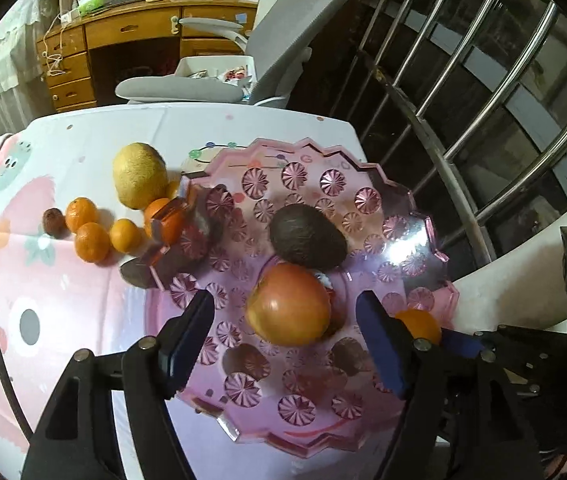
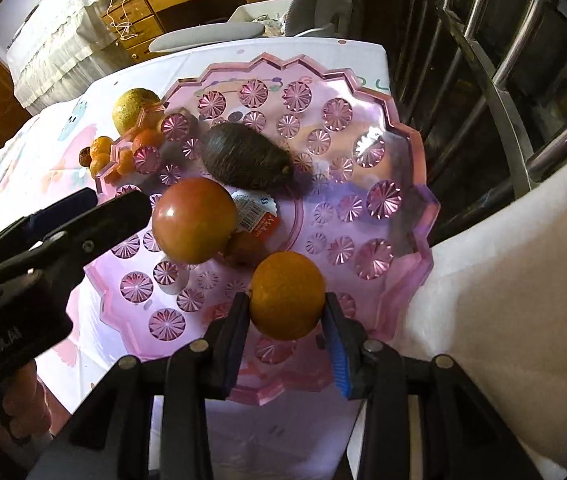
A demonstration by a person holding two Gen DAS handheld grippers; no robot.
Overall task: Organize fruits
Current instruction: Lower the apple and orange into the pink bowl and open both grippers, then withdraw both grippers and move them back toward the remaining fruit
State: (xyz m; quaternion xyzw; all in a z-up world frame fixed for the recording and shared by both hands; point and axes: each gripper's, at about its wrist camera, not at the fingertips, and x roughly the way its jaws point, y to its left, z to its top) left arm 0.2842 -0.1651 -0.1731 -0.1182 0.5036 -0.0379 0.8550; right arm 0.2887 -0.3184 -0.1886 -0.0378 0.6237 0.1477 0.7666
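A: Where's the fruit?

B: The right tool (image 2: 286, 312) is clamped on a small round orange (image 2: 286, 295) above the near rim of the pink scalloped plastic tray (image 2: 415, 152). A dark avocado (image 2: 248, 160) and a red-orange apple (image 2: 194, 220) lie in the tray.

A: And the left tool (image 1: 283, 328)?

B: Its fingers stand apart, empty, over the apple. Small oranges (image 1: 91, 240) and a yellow-green round fruit (image 1: 139, 180) sit on the surface by the tray's left edge.

tray far half (image 2: 363, 148): bare, open from above
tray centre: apple (image 2: 194, 220) + avocado (image 2: 247, 160) block
frame right: metal railing (image 1: 463, 92) walls it
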